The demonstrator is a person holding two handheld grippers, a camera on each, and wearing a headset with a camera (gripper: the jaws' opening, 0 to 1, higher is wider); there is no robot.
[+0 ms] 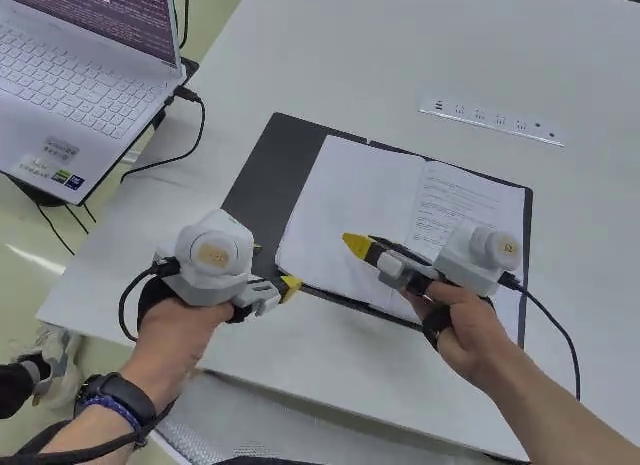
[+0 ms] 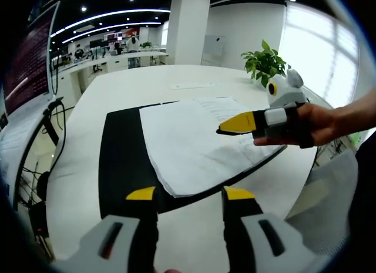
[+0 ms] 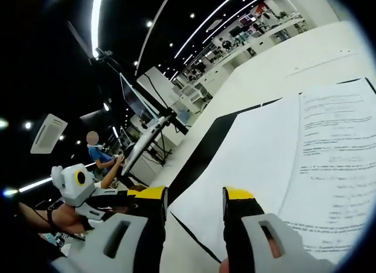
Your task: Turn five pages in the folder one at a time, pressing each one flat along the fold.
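Two leaves showed in the open folder point(image 1: 262, 185), which lay flat on the white table point(image 1: 400, 55): a blank sheet point(image 1: 350, 200) on the left, partly covering the black cover, and a printed page point(image 1: 465, 200) on the right. The left gripper point(image 1: 288, 285) sat just off the folder's near edge, its jaws parted with nothing between them. The right gripper point(image 1: 357, 246) pointed across the sheets near the fold, its jaws likewise spread and empty, and a laptop point(image 1: 80, 75) stood at the far left.

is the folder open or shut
Open: the folder lies spread flat on the table, a blank page and a printed page facing up.
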